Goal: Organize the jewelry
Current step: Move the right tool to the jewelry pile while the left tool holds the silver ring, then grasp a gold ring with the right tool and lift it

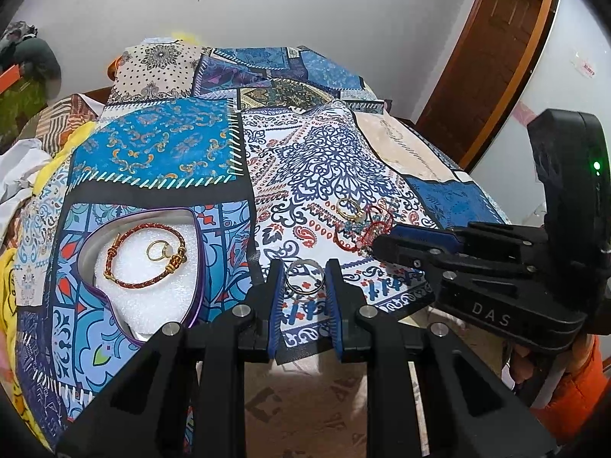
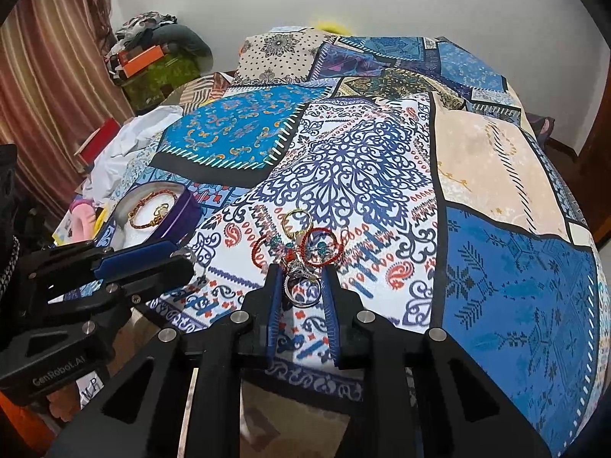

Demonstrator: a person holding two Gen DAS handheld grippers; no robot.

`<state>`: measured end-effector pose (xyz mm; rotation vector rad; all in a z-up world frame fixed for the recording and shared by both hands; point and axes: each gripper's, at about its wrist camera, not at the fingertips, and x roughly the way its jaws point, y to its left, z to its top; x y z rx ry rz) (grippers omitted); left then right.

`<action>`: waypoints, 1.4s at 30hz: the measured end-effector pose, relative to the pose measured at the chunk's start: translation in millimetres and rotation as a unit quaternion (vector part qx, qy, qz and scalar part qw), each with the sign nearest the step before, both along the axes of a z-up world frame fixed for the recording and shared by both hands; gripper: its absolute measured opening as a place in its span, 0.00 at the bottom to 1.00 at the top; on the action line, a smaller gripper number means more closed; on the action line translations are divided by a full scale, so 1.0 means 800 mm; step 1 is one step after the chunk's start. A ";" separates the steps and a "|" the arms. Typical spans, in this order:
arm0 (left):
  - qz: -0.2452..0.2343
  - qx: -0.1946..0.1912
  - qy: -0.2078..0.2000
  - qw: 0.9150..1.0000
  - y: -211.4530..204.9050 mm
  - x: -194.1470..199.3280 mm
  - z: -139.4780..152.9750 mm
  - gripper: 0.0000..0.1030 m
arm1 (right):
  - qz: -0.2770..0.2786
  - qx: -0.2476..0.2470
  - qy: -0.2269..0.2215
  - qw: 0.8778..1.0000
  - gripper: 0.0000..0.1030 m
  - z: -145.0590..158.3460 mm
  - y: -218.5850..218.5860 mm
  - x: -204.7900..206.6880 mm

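Observation:
A purple heart-shaped tin (image 1: 198, 263) lined with white foam holds a red braided bracelet (image 1: 126, 278) and a gold ring (image 1: 158, 249). My left gripper (image 1: 304, 269), just right of the tin, is shut on a plain silver ring (image 1: 304, 275) held upright between its blue pads. Further right on the cloth lies a tangle of red bracelets (image 2: 320, 245) with a gold ring (image 2: 296, 222) at its far edge. At the near edge of that tangle, my right gripper (image 2: 301, 271) is shut on an ornate silver ring (image 2: 303, 286). The tin (image 2: 183, 206) shows at the left of the right wrist view.
A blue patchwork cloth (image 2: 515, 286) covers the whole surface and drops off at the near edge. Clothes, boxes and white fabric (image 2: 126, 141) are piled at the far left by a striped curtain (image 2: 46, 87). A brown door (image 1: 500, 49) stands at the right. An orange sleeve (image 1: 573, 385) shows behind my right gripper.

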<state>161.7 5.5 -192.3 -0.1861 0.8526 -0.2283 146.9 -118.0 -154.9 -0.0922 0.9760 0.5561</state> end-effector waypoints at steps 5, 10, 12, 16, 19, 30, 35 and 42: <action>0.000 0.002 -0.005 1.000 -0.002 -0.006 0.006 0.20 | -0.004 0.004 -0.002 1.000 0.18 0.006 -0.010 -0.009; -0.001 0.004 -0.009 1.000 -0.005 -0.012 0.013 0.20 | -0.003 0.005 -0.004 1.000 0.08 0.012 -0.018 -0.017; -0.002 0.004 -0.010 1.000 -0.006 -0.013 0.015 0.20 | -0.001 0.001 -0.003 1.000 0.08 0.012 -0.019 -0.021; -0.004 0.006 -0.011 1.000 -0.009 -0.017 0.017 0.20 | 0.002 -0.002 0.002 1.000 0.08 0.010 -0.024 -0.027; -0.005 0.006 -0.010 1.000 -0.012 -0.017 0.017 0.20 | -0.001 0.003 0.007 1.000 0.08 0.014 -0.029 -0.028; -0.001 0.005 -0.006 1.000 -0.006 -0.017 0.013 0.20 | -0.003 -0.013 0.009 1.000 0.18 0.001 -0.011 -0.011; 0.005 0.000 0.001 1.000 0.001 -0.015 0.007 0.20 | -0.009 -0.007 0.015 1.000 0.18 0.002 -0.014 -0.005; 0.001 -0.003 0.004 1.000 -0.001 -0.012 0.002 0.20 | -0.002 -0.005 0.004 1.000 0.18 0.013 -0.009 0.002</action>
